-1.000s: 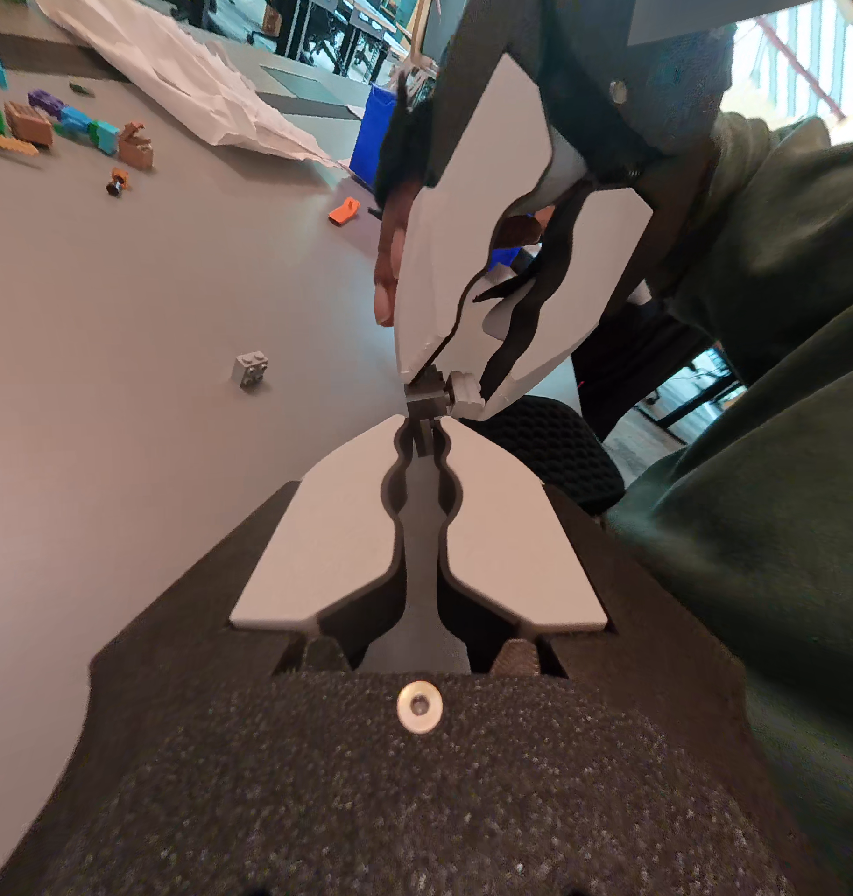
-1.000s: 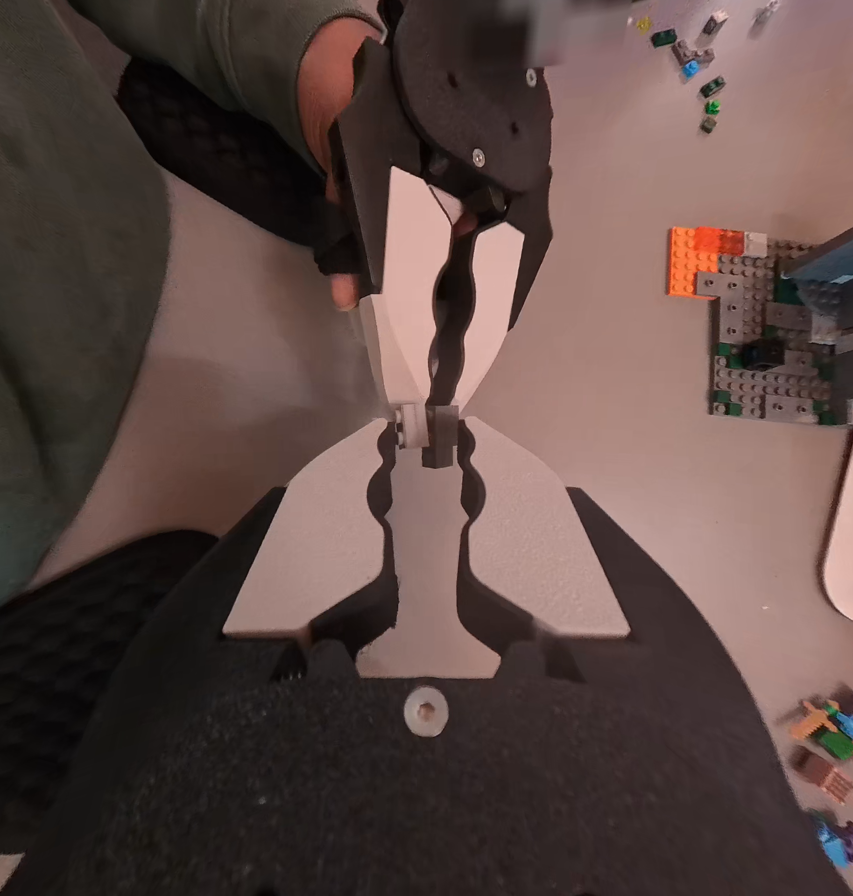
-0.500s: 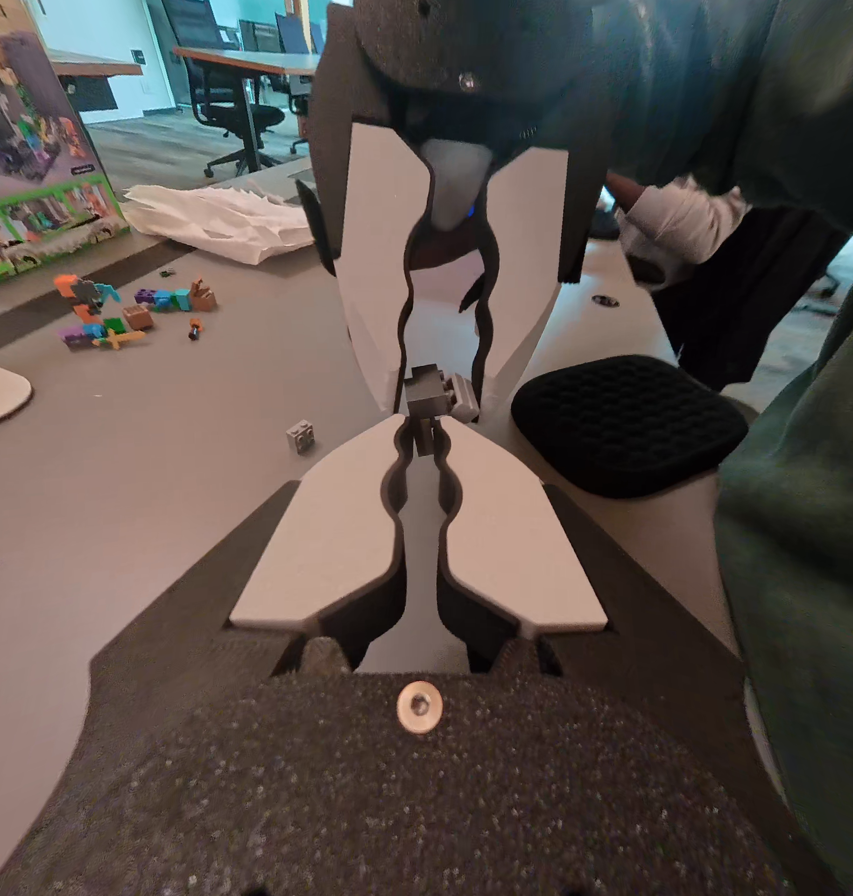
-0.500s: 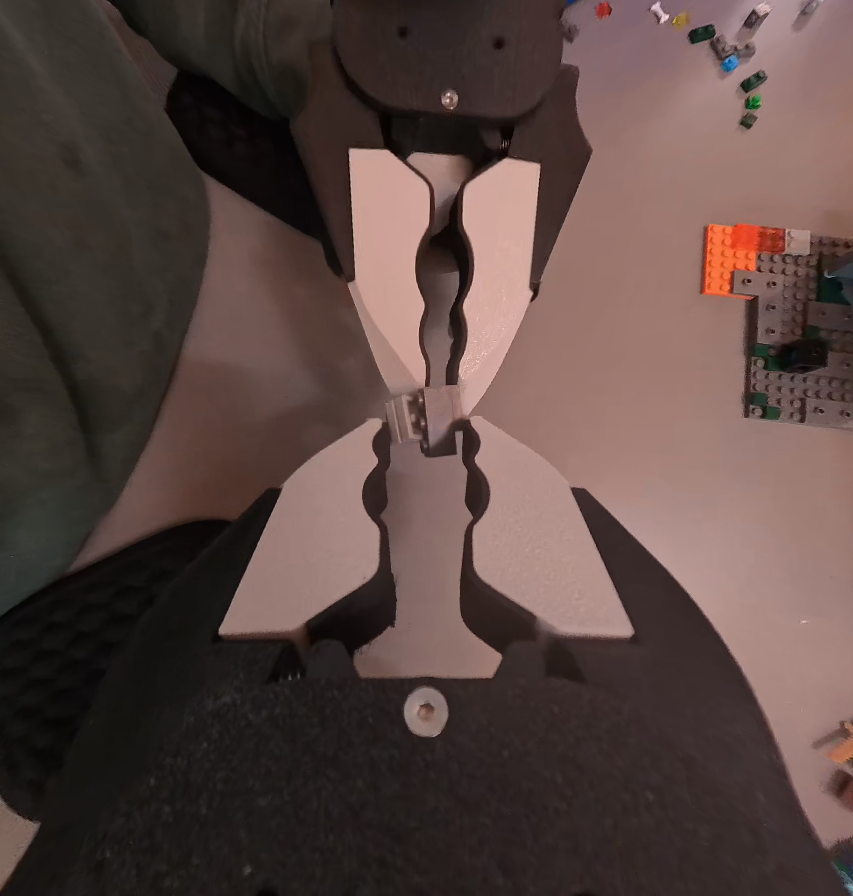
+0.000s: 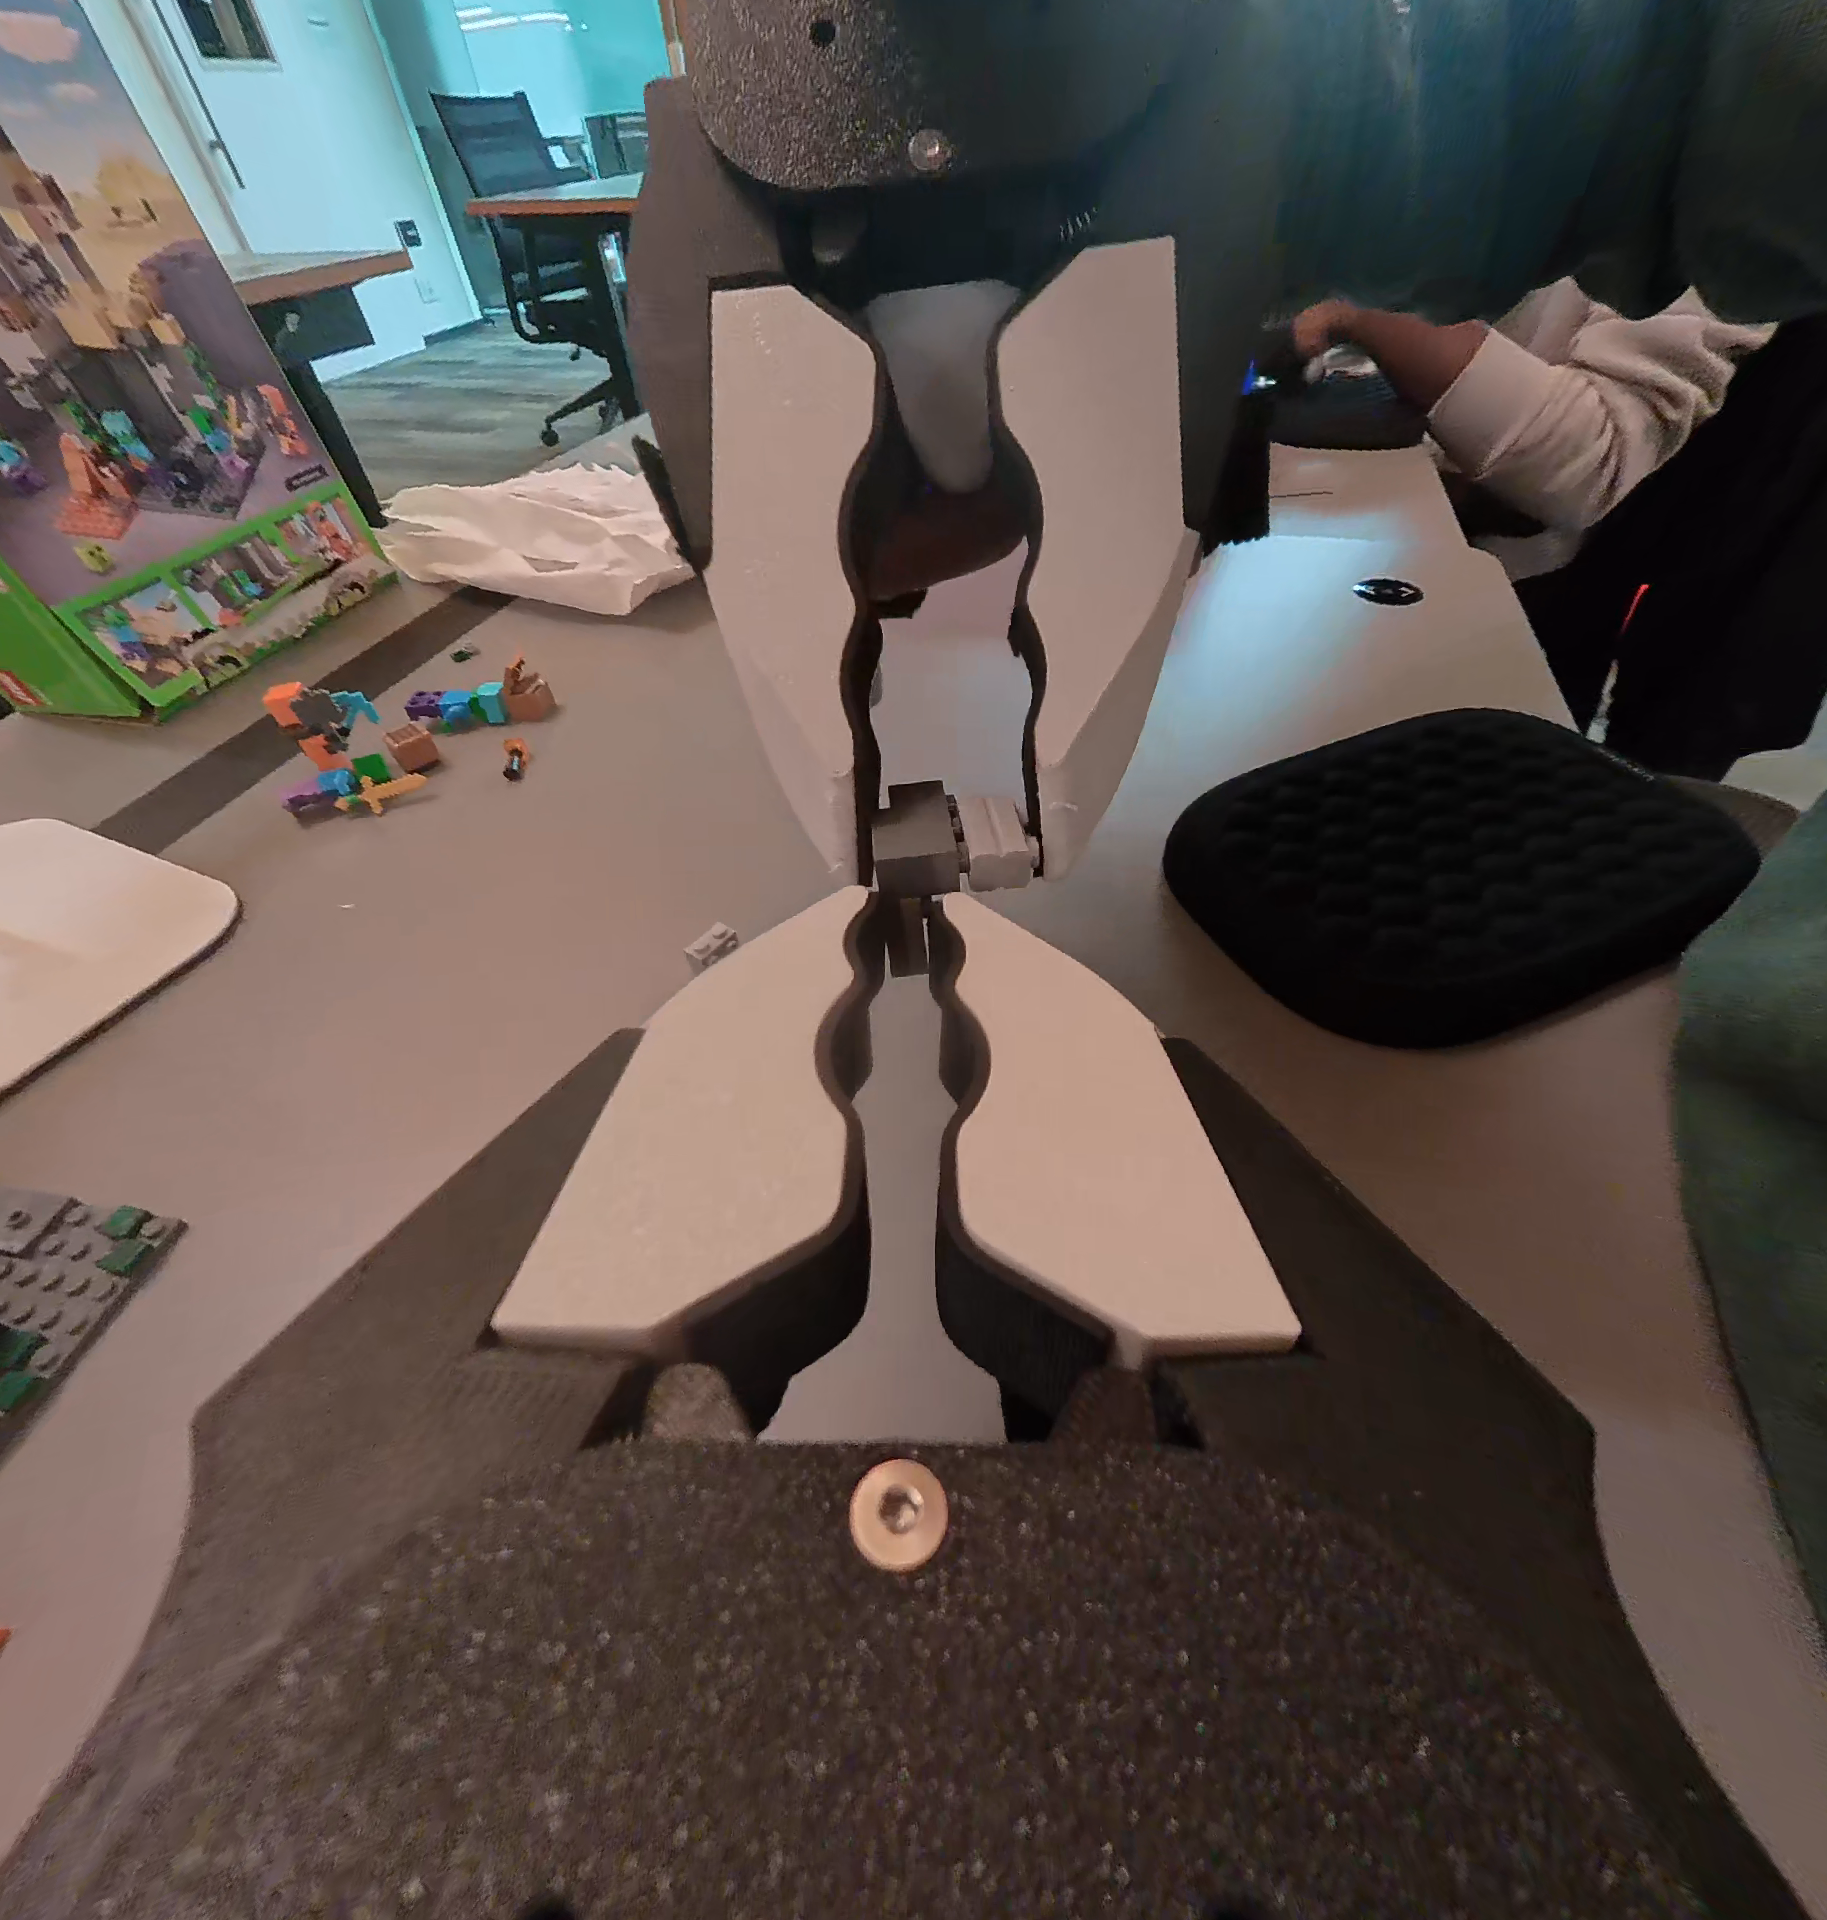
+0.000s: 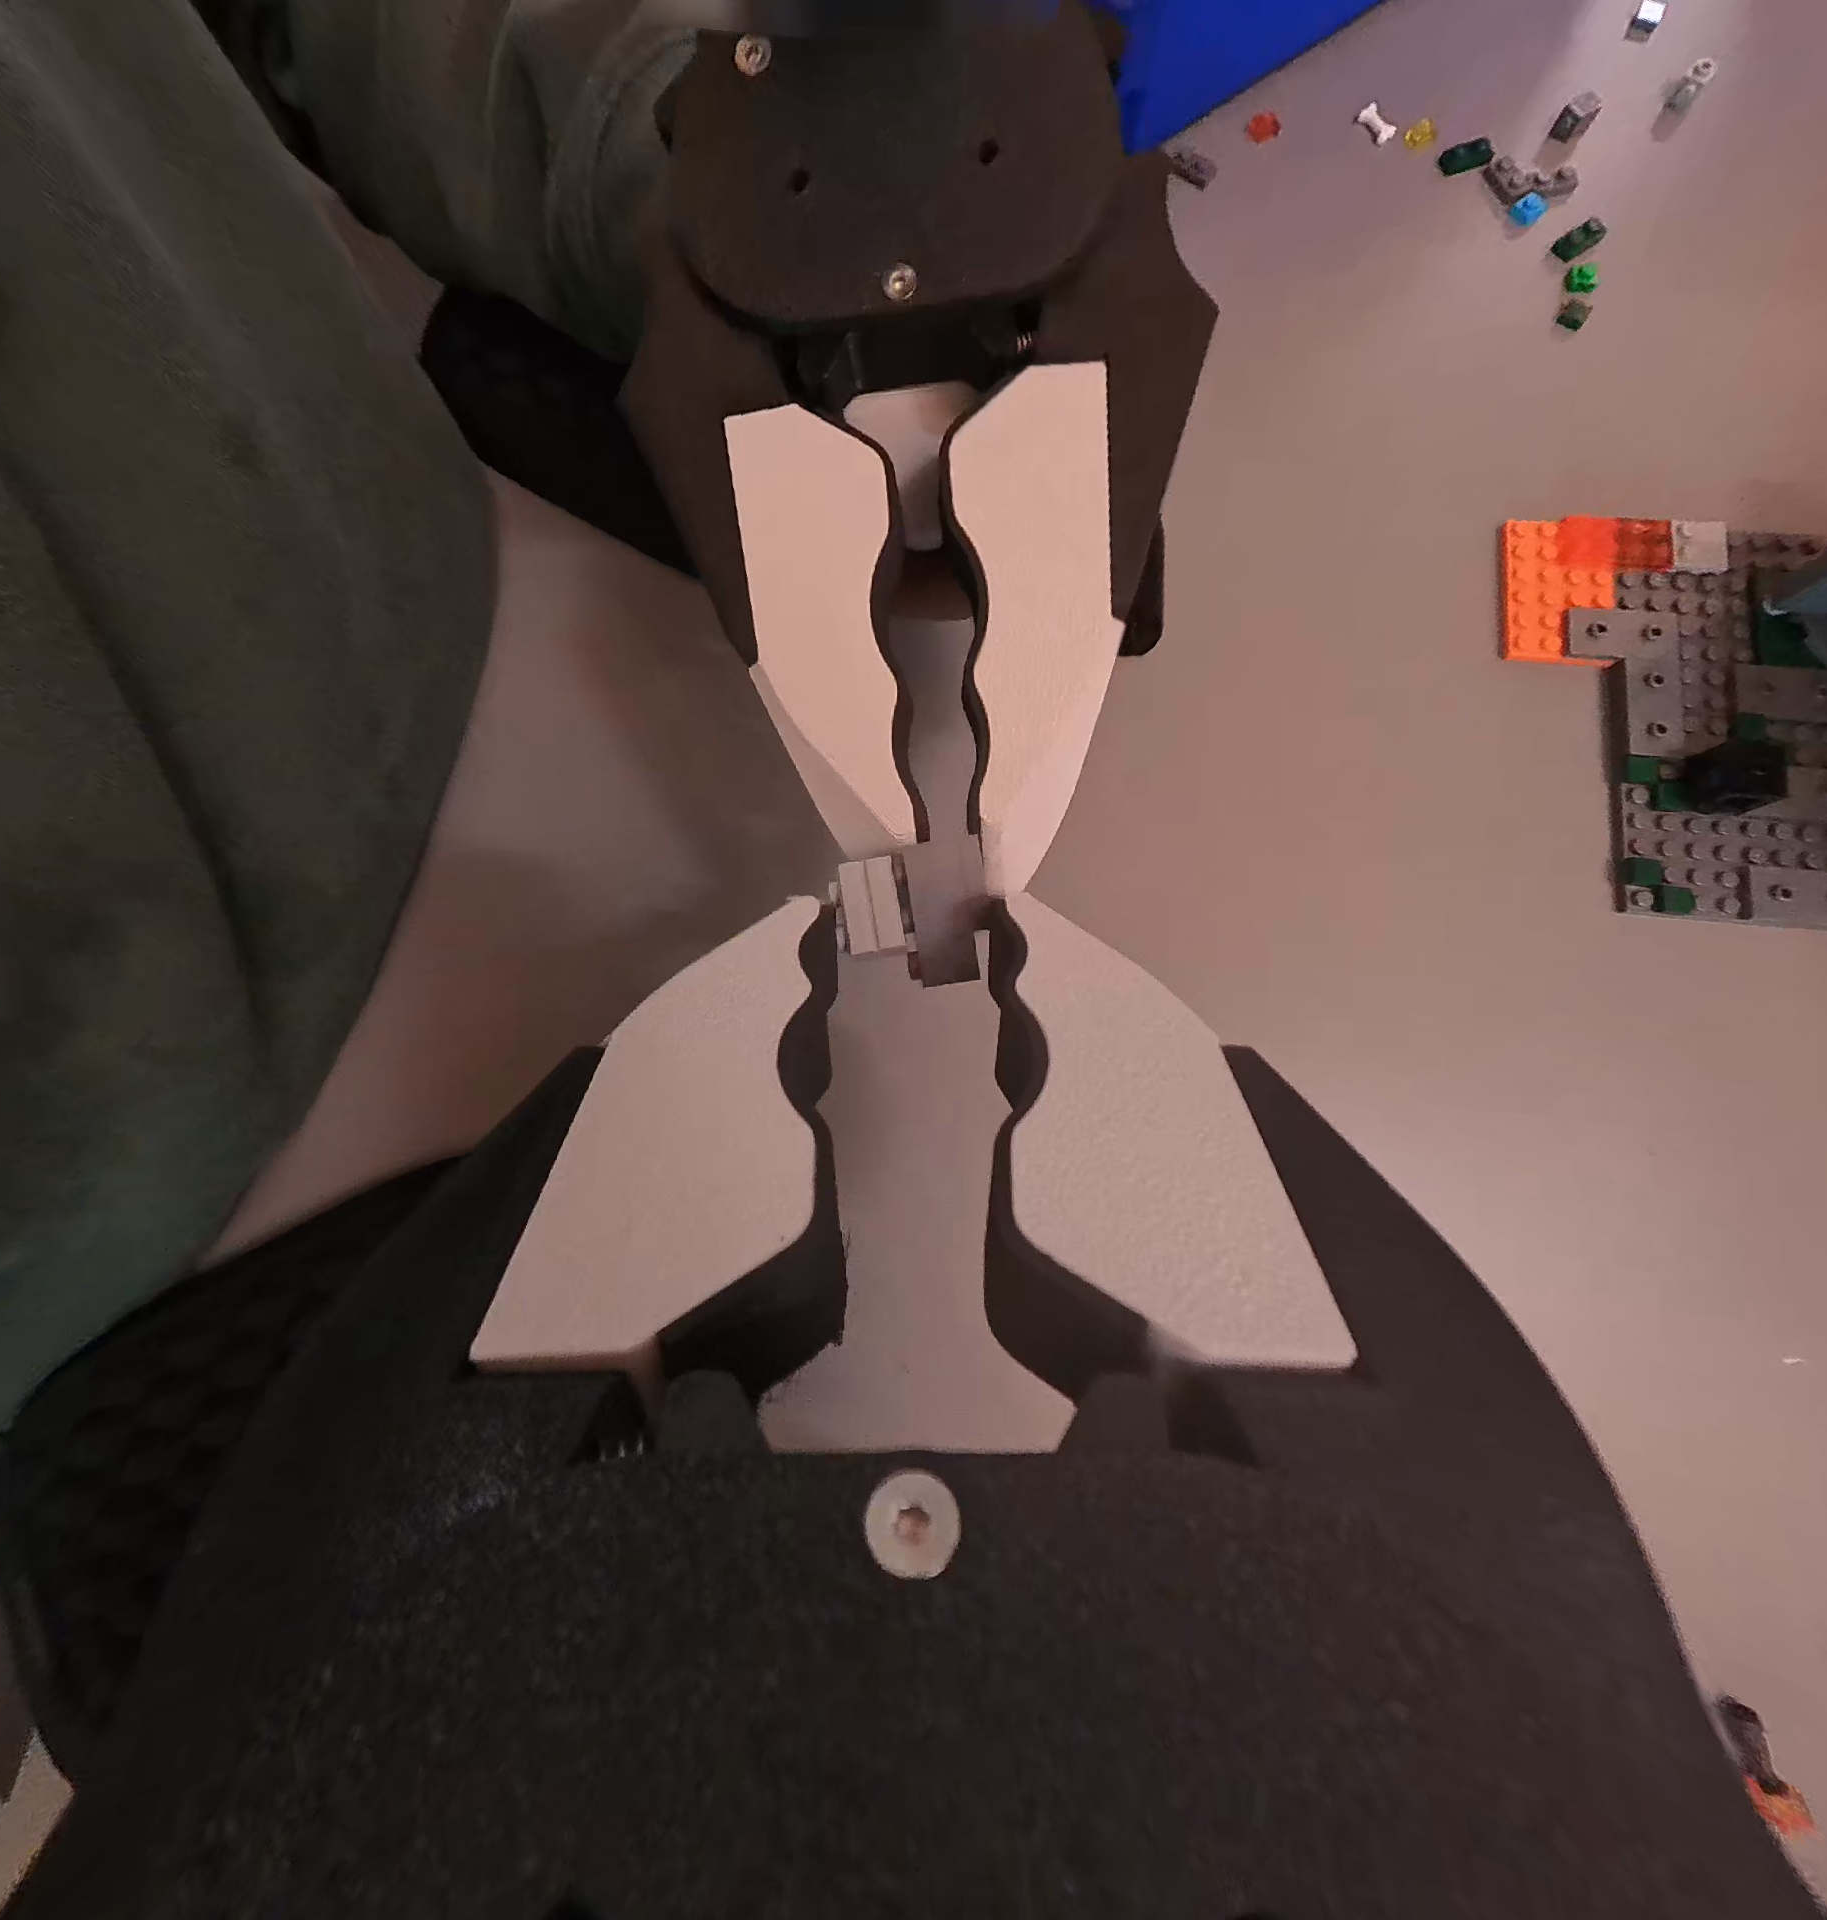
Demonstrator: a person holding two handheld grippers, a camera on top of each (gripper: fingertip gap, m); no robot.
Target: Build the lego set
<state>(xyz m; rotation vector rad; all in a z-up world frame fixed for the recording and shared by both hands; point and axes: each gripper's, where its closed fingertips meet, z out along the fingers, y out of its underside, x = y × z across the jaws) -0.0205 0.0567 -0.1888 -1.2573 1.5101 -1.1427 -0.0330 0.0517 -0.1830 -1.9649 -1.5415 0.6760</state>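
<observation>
blk cushion (image 5: pixel 1449 873) rt | white paper (image 5: pixel 545 540) far | office chair (image 5: pixel 535 260) bkgd

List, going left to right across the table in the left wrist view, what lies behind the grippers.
Green box → small pile of coloured bricks → crumpled white paper → right gripper, shut on joined grey bricks → black cushion.

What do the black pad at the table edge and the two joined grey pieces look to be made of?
Black pad: looks like soft rubber or foam, matte, with a dimpled honeycomb surface. Dark grey piece and light grey piece: hard moulded plastic, smooth with a slight sheen and crisp edges.
</observation>
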